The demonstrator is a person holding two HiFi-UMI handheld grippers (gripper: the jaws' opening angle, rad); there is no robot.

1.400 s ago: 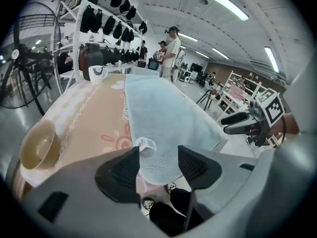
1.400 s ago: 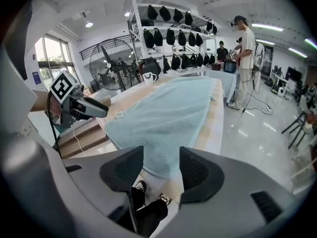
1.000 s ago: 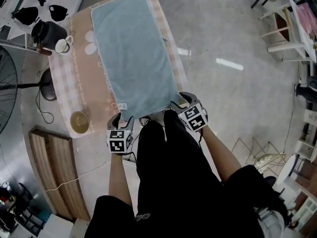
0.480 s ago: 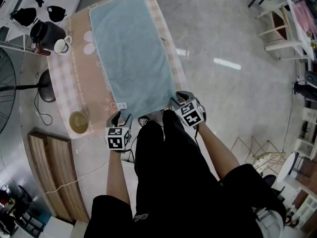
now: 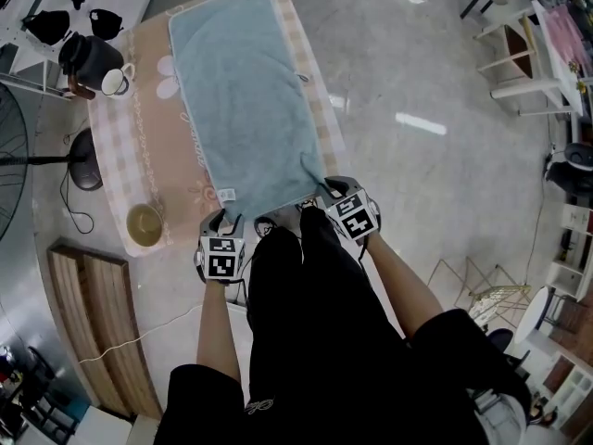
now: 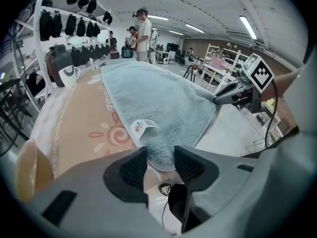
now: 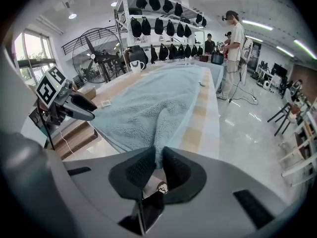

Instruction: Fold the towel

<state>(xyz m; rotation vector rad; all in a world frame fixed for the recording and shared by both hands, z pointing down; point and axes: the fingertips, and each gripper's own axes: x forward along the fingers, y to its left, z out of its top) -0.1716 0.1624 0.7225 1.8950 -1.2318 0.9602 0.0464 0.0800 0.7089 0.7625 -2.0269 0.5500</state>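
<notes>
My right gripper (image 7: 157, 162) has just been closing and now pinches a raised ridge of the towel (image 5: 246, 91) at the near right corner of the table (image 5: 148, 156). My left gripper (image 6: 161, 155) has just been closing too, but its jaws stand fairly wide, with the towel's near left corner between them, unpinched. The one towel lies flat along the right edge and overhangs the near edge. Along the bare left edge I count one bowl (image 5: 145, 225) near me, then one mug (image 5: 116, 83) and one dark kettle (image 5: 88, 58) by the far left corner. Right of the table the floor (image 5: 435, 156) is open
</notes>
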